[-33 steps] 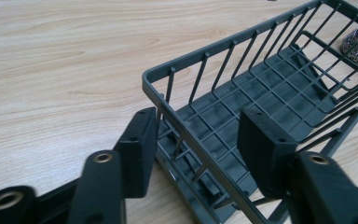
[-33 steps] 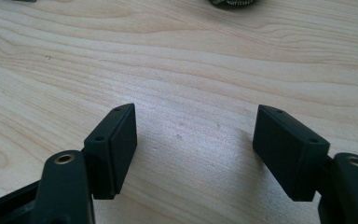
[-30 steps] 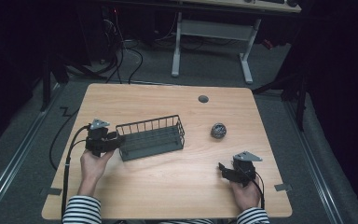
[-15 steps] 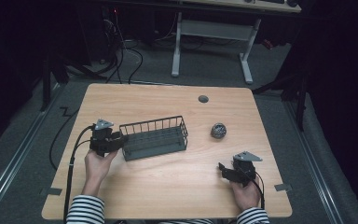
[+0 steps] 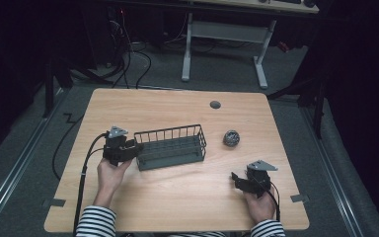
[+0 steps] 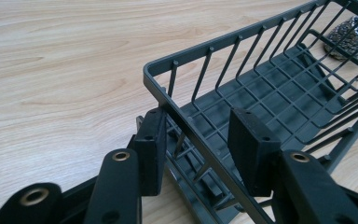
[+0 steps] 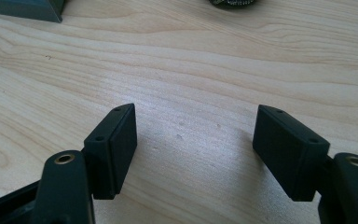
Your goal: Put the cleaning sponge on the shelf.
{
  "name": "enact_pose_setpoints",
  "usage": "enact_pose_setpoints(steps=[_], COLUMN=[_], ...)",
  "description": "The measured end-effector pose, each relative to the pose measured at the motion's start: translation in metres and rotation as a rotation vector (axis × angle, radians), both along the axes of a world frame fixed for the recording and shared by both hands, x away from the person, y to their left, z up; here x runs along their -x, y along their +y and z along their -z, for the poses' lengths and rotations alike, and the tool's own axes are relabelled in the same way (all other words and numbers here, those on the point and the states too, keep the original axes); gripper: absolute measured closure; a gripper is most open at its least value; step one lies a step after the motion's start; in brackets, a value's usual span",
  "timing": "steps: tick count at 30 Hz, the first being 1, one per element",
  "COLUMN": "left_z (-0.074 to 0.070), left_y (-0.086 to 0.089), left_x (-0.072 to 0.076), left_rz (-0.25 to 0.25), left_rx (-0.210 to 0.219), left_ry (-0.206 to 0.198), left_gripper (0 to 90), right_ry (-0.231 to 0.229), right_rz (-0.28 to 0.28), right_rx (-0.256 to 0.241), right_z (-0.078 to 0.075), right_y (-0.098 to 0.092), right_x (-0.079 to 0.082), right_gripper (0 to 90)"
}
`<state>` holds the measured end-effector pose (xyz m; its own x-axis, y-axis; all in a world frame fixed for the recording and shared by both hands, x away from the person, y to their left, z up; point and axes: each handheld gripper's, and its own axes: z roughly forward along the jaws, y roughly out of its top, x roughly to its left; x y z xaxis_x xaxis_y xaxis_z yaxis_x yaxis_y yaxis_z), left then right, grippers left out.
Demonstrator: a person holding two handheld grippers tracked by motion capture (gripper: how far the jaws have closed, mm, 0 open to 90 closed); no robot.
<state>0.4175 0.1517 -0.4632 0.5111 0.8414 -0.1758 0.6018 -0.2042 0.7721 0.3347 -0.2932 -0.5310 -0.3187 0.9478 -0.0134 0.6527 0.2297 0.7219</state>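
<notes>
Scene: one wooden worktop (image 5: 177, 197) seen from the high view, two hand-held grippers at work, a person's two striped sleeves at the near edge.

Basket: one grey wire basket (image 5: 171, 146) sits upright on the worktop, left of centre, its long side towards the person.

Left gripper: the left gripper (image 5: 131, 147) meets the basket's left end; in the left gripper view its two black jaws straddle the end rim (image 6: 193, 135), one pad outside the wire wall and one inside. The outer pad lies against the wires, while the inner pad stands a little off the rim, so whether the grasp is tight cannot be told.

Right gripper: the right gripper (image 5: 237, 180) rests low over bare wood near the worktop's right front, well apart from the basket; its two jaws are spread wide with nothing between them.

Scourer: one round, metallic scouring ball (image 5: 231, 138) lies on the worktop just right of the basket, not touching it.

Grommet: one dark round cable grommet (image 5: 215, 104) sits near the far edge.

Hands: two, one behind each gripper.
</notes>
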Motion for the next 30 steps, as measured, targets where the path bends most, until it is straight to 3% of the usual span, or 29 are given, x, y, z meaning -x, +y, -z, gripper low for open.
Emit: enact_pose_setpoints(steps=[15,19,22,30], left_z=[0.0,-0.002,-0.008,-0.019], left_y=[-0.006,-0.003,0.004,0.021], left_x=[0.001,0.002,0.003,0.015], left_rz=[0.006,-0.002,-0.025,-0.034], left_rx=[-0.002,0.014,0.048,0.046], left_ry=[0.0,-0.003,-0.013,-0.049], left_gripper=[57.0,44.1,34.4,28.5], right_ry=[0.0,0.0,0.0,0.0], right_rz=[0.0,0.0,0.0,0.0], right_rx=[0.0,0.0,0.0,-0.001], right_z=[0.0,0.0,0.0,0.0], right_y=[0.0,0.0,0.0,0.0], right_x=[0.0,0.0,0.0,0.0], right_gripper=[30.8,30.8,30.8,30.8])
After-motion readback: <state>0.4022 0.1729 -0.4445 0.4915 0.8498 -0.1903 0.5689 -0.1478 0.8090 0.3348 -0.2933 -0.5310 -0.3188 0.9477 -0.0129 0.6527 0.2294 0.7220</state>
